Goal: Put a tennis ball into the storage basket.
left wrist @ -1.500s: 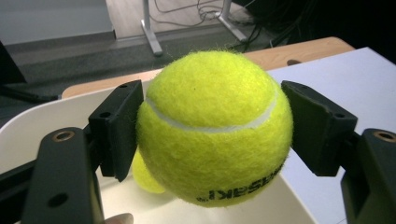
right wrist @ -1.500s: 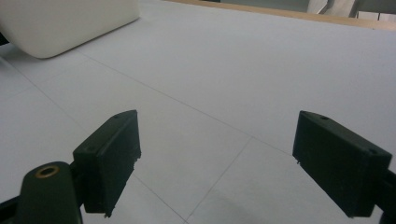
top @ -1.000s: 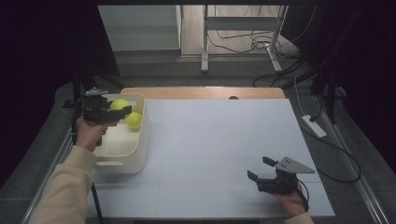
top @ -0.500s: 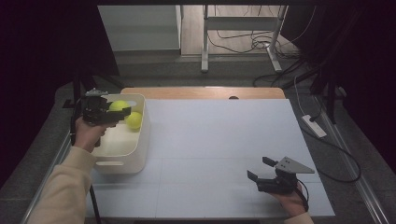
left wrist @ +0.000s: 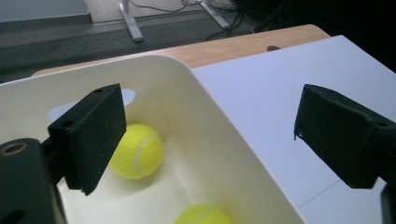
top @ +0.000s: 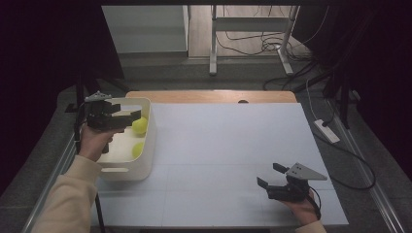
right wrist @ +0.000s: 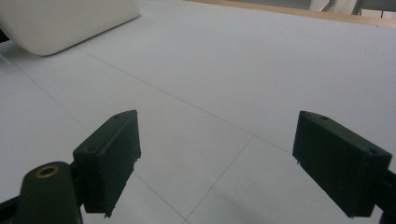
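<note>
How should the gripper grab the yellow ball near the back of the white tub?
Probably from straight above, pinching the ball across its middle. It is round, so any two opposite sides would do, but the tub has tall walls all around, which block a sideways reach. The left gripper already hangs open over the tub. The second ball lies apart from it, so the jaws have room.

Yellow-green tennis balls [left wrist: 136, 150], cream bin [top: 145, 145], black tongs [top: 130, 116]
</note>
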`<action>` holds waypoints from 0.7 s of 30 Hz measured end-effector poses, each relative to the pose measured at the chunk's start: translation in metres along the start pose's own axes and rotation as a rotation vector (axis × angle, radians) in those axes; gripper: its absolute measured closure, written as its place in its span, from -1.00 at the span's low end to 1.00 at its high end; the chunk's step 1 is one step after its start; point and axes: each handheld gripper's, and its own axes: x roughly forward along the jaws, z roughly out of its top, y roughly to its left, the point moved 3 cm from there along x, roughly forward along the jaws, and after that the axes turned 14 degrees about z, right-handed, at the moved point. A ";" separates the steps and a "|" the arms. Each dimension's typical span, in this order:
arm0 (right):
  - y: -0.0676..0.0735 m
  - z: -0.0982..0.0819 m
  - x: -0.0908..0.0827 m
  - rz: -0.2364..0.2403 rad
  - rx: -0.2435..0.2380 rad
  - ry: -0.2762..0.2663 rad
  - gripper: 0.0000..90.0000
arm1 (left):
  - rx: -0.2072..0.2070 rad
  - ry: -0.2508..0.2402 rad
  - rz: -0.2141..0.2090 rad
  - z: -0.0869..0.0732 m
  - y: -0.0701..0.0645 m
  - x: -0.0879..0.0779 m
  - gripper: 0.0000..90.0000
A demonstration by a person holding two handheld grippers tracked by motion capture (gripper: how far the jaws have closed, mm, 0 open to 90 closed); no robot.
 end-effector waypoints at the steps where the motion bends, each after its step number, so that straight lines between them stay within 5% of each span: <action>1: 0.000 0.000 0.000 0.001 0.000 0.001 -0.67 | 0.003 -0.007 -0.007 0.000 -0.002 -0.001 -0.80; 21: 0.002 0.000 0.002 0.007 -0.007 0.005 -0.67 | 0.099 -0.113 -0.179 -0.009 -0.049 -0.019 -0.83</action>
